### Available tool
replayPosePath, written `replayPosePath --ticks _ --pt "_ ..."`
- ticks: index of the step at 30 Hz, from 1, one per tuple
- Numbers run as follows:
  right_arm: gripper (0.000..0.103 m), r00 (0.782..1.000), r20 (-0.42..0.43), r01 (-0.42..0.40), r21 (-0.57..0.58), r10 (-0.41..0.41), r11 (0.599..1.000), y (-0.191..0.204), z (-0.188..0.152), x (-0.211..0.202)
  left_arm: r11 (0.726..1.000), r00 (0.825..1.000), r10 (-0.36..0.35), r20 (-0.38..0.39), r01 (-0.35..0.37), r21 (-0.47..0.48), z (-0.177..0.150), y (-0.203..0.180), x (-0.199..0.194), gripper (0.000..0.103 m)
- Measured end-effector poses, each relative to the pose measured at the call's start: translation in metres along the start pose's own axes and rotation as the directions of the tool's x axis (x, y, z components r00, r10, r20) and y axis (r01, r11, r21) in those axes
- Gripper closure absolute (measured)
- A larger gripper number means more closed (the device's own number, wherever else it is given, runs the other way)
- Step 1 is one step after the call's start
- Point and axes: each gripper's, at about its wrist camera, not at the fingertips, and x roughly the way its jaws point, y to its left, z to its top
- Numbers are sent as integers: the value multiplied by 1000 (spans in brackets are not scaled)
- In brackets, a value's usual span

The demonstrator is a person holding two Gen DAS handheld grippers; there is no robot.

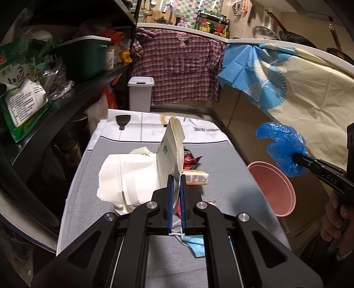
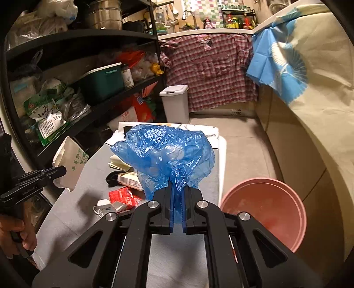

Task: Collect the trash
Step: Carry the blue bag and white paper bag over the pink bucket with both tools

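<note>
Left wrist view: the left hand-held gripper pinches a paper bag upright above the bench, lifted clear for binning; right wrist view: the right hand-held gripper clamps a crumpled blue plastic bag near the pink basin, likely its destination.

A home kitchen: sink faucet, condiment rack, hanging pans, cluttered pantry shelves.
</note>
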Motion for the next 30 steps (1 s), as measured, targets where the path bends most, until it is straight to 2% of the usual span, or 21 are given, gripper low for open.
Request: replayPosePath --ticks 15,25,30 --pt "98 990 48 122 162 -131 979 -84 -4 -31 995 996 -92 23 91 37 16 -57 -7 98" --pt "98 973 37 214 237 -229 948 -129 -12 -30 988 989 -149 0 149 51 22 -109 15 98" --pt "98 967 18 241 259 -254 935 -144 -14 -22 977 980 -200 -20 201 74 25 -146 35 98"
